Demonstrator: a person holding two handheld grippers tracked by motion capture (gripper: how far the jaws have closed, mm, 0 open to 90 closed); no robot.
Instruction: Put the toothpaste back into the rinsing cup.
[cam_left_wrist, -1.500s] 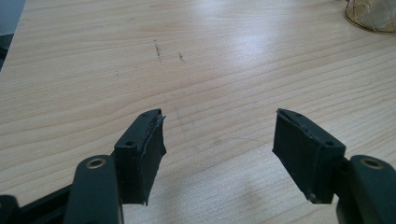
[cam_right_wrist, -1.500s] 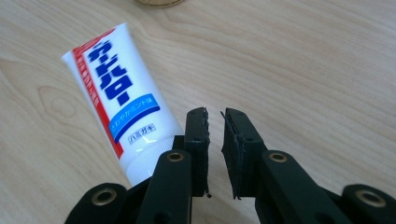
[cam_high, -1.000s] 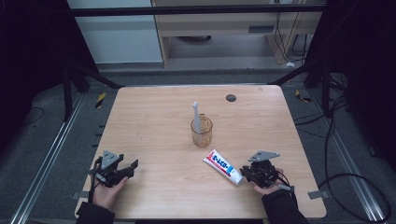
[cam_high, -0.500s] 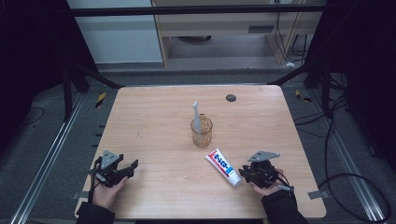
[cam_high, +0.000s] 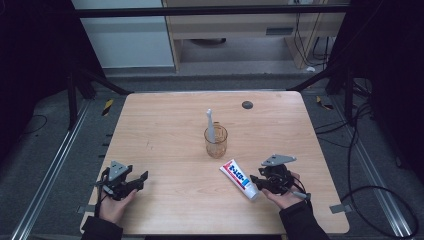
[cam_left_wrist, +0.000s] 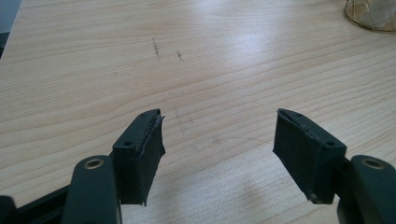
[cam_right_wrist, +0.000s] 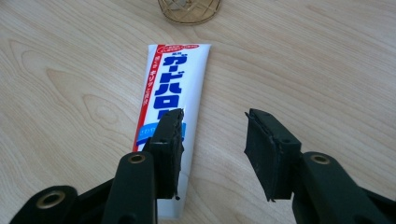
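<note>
Right claw (cam_high: 260, 181) sat low at the near right of the table (cam_high: 165, 125), jaws just opening to a moderate gap; toothpaste tube (cam_right_wrist: 170, 93) lay flat under its left jaw, released. Left claw (cam_high: 131, 181) stood wide, empty. Beyond the tube: glass cup (cam_high: 215, 142) holding a toothbrush (cam_high: 210, 124).
</note>
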